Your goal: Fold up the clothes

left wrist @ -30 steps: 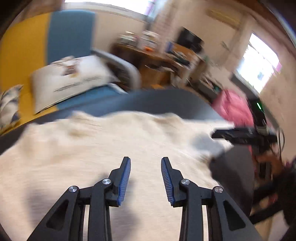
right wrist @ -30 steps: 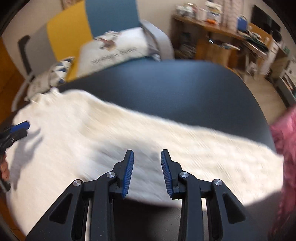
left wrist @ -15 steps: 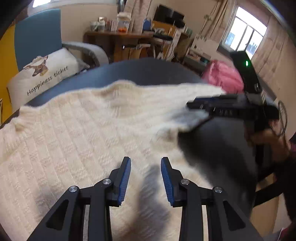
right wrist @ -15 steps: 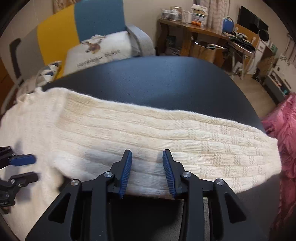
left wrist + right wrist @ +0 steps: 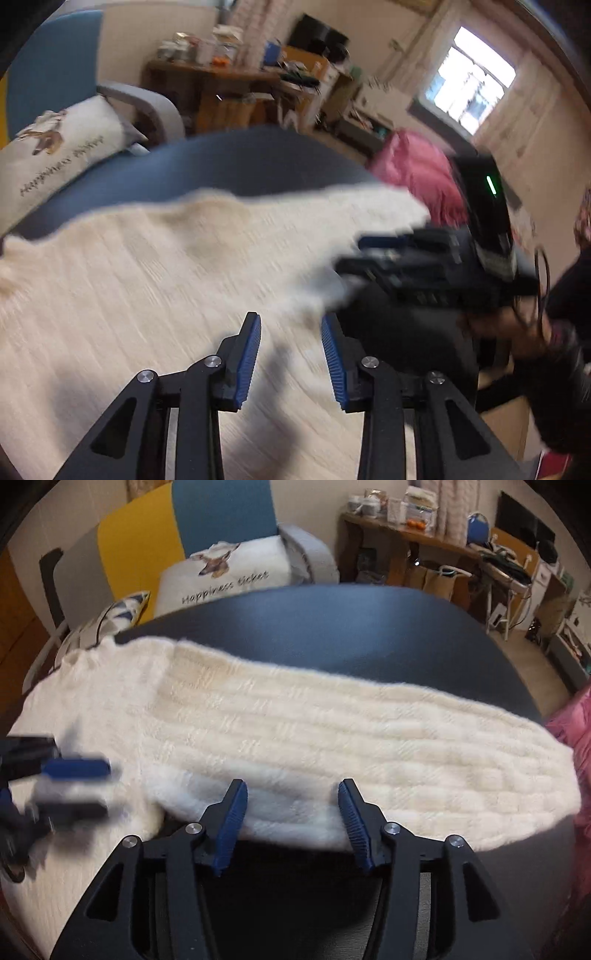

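A cream knitted sweater (image 5: 155, 280) lies spread on a dark round table (image 5: 236, 162). In the right wrist view one long sleeve (image 5: 351, 746) stretches across the table to the right. My right gripper (image 5: 291, 797) is open wide at the sleeve's near edge, with that edge lying between its blue pads (image 5: 231, 819). My left gripper (image 5: 291, 350) hovers open over the sweater's body, nothing clamped in it. Each gripper shows blurred in the other's view: the right gripper (image 5: 424, 262) at the sleeve, the left gripper (image 5: 66, 775) over the body.
A pink garment (image 5: 417, 173) hangs off the table's right side. Behind the table stands a blue and yellow armchair (image 5: 221, 520) with a printed cushion (image 5: 229, 572). A cluttered wooden desk (image 5: 424, 535) lines the back wall. A person's hand (image 5: 517, 325) holds the right gripper.
My right gripper's fingers have spread wider at the sleeve's near edge. The left gripper has shifted over the sweater body and its view is now blurred with motion.
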Demonstrator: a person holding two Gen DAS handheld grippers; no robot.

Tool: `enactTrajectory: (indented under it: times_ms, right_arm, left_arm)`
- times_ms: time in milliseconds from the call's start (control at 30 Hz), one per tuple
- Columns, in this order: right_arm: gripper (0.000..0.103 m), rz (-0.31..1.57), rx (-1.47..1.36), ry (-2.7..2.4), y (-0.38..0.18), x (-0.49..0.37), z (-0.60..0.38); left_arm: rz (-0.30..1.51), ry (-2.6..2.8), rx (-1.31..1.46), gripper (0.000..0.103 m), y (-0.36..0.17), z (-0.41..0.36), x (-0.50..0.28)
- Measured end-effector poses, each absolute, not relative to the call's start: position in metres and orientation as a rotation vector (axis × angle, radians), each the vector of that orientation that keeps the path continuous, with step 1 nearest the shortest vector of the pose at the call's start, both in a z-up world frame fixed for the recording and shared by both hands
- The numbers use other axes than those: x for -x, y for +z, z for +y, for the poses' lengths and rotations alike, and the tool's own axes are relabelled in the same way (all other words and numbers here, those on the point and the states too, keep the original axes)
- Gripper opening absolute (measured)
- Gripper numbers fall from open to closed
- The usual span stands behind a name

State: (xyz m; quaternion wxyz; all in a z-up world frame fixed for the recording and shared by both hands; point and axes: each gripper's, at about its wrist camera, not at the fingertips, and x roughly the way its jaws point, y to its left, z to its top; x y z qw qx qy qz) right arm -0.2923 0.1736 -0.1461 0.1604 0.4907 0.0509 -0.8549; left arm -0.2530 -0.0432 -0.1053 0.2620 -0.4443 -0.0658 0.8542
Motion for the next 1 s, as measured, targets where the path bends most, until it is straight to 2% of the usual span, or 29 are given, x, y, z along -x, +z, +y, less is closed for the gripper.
enactTrajectory:
  times_ms: [100,300,400,667,733,867,933,1000]
  right_arm:
    - [0.054,0.117,-1.412,-2.487,-0.145,0.304,0.185]
    - [0.056,0.060,-1.430,-2.576,-0.143,0.326,0.209]
    - [0.056,0.057,-1.402,-2.580,-0.143,0.324,0.211]
    - [0.056,0.038,-1.335,-2.601,-0.136,0.315,0.227]
    - [0.056,0.059,-1.333,-2.686,-0.125,0.316,0.250]
    - [0.056,-0.033,-1.450,-2.772,-0.124,0.327,0.315]
    - [0.058,-0.053,-1.534,-2.775,-0.135,0.332,0.340]
    - [0.058,-0.095,-1.464,-2.768,-0.135,0.328,0.347]
  left_arm:
    - [-0.171,2.366,1.237,0.033,-0.098,-0.055,0.292]
    - [0.072,2.369,1.424,0.033,-0.135,-0.025,0.333]
    - [0.037,2.454,1.438,0.034,-0.144,-0.027,0.339]
    - [-0.056,2.519,1.368,0.034,-0.123,-0.030,0.302]
    - [-0.018,2.553,1.315,0.034,-0.115,-0.031,0.283]
    - [-0.014,2.588,1.263,0.034,-0.116,-0.044,0.250]
    - [0.067,2.589,1.355,0.034,-0.134,-0.042,0.244]
    - [0.068,2.599,1.348,0.035,-0.144,-0.042,0.241]
